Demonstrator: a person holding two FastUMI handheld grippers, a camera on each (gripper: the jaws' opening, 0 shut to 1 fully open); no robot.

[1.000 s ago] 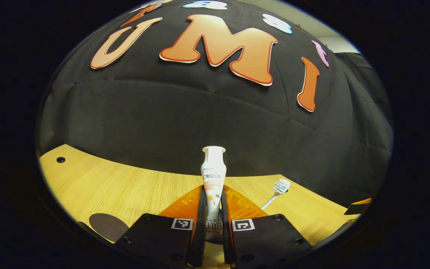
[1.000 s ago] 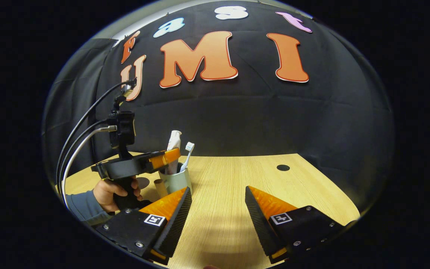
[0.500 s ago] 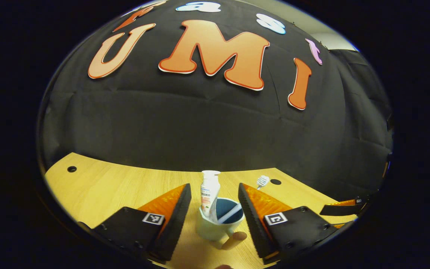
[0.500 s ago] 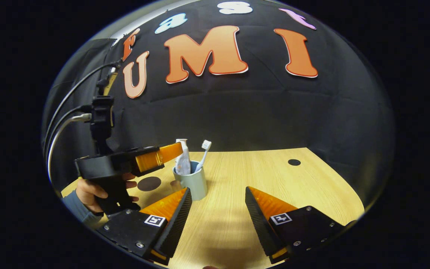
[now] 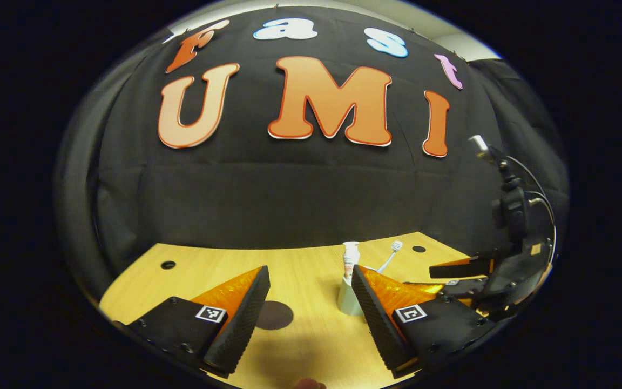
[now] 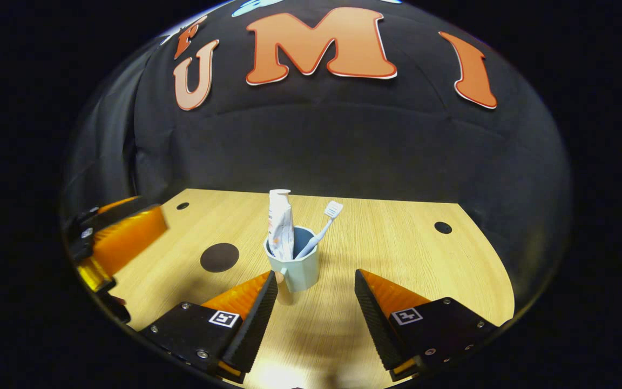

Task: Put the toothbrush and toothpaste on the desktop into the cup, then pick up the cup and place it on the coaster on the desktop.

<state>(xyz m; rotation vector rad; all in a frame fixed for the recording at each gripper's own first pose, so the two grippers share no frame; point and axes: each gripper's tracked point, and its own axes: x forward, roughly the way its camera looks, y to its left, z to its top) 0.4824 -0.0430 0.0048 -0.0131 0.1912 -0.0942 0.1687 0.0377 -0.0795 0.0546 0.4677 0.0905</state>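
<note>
A pale mug (image 6: 296,269) stands upright on the wooden desktop (image 6: 397,243), its brown handle turned toward my right gripper. Inside it lean a white toothpaste tube (image 6: 280,226) and a white toothbrush (image 6: 323,228), bristles up. My right gripper (image 6: 315,302) is open, just short of the mug. A dark round coaster (image 6: 219,257) lies left of the mug, apart from it. In the left gripper view, my left gripper (image 5: 310,302) is open and drawn back, with the coaster (image 5: 274,315) between its fingers and the mug (image 5: 347,299) partly behind its right finger.
Small dark holes (image 6: 443,227) dot the desktop near its far corners. The black cloth wall rises right behind the desk's far edge. The left gripper's fingers (image 6: 122,240) show at the left rim of the right gripper view; the right gripper's body and cables (image 5: 511,259) stand right of the mug.
My left gripper let go of the toothpaste, which now stands in the mug, and drew back to the left. My right gripper moved closer to the mug.
</note>
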